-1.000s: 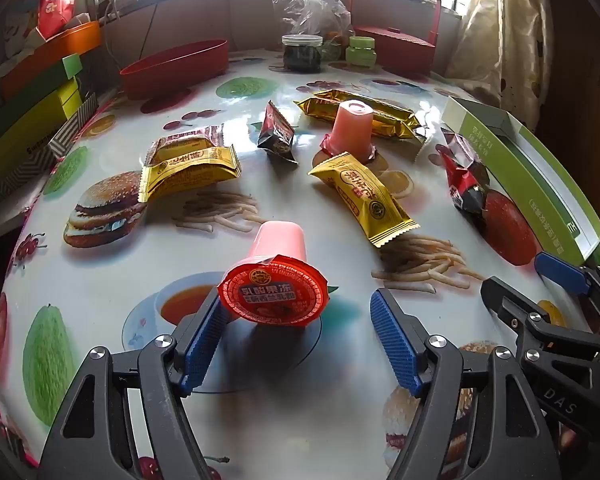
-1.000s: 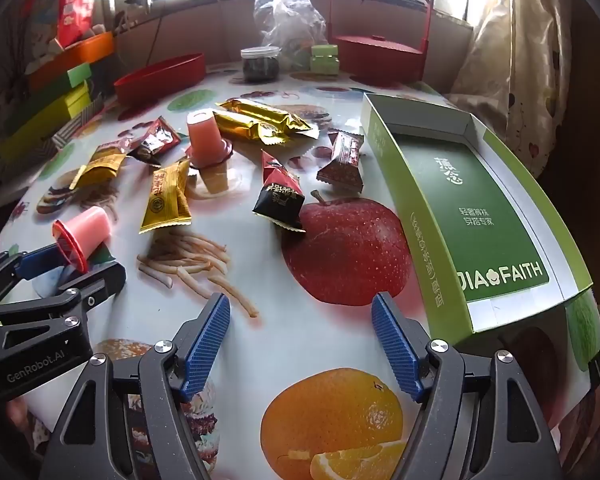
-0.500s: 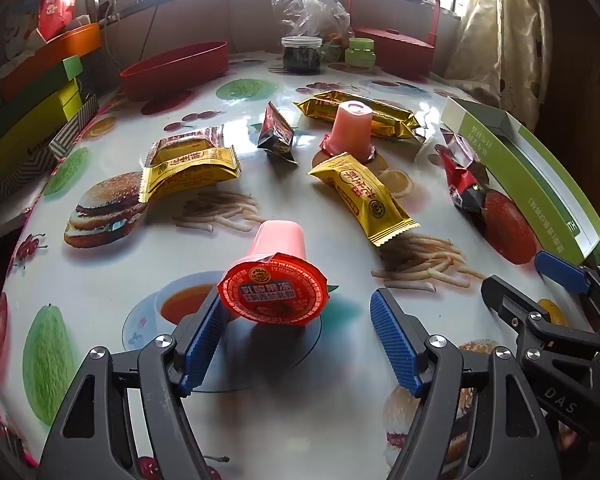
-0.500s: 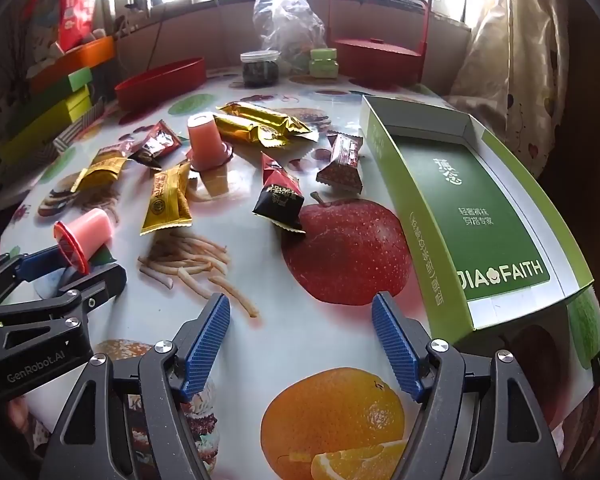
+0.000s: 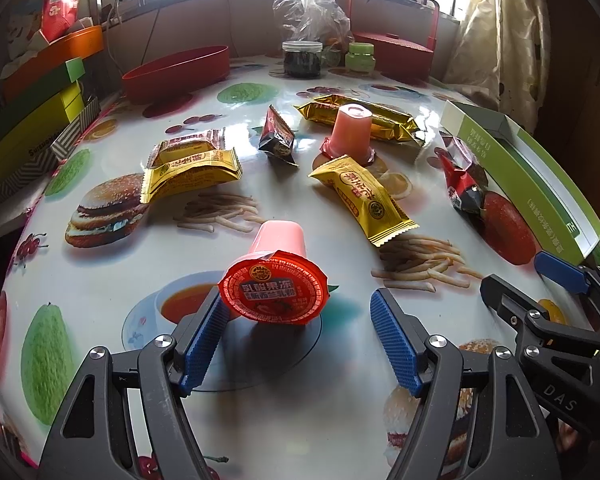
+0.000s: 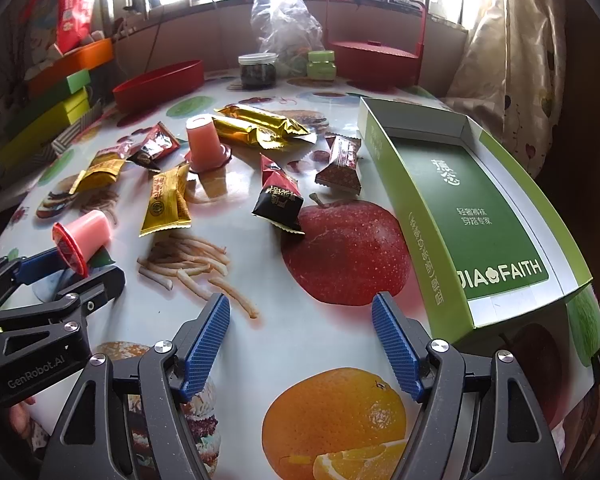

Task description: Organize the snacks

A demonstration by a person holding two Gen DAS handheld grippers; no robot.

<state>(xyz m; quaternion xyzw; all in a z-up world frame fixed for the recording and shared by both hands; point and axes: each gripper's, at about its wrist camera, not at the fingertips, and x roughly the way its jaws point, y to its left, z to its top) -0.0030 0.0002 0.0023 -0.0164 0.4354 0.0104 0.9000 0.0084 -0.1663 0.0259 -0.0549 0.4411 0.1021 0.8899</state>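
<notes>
Glossy food-print tablecloth (image 6: 324, 336); windows at 12 o'clock. Left gripper (image 5: 300, 336) released around tipped pink jelly cup (image 5: 274, 278); right gripper (image 6: 300, 336) released, empty.

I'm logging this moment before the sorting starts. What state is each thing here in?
Left tool: open, lidded end of the near jelly cup between its fingers.
Right tool: open, holding nothing.
Near jelly cup: sealed, tipped on its side.
Far jelly cup: standing lid-down.
Green box: open, nothing inside.
Dark jar: lid on.
</notes>
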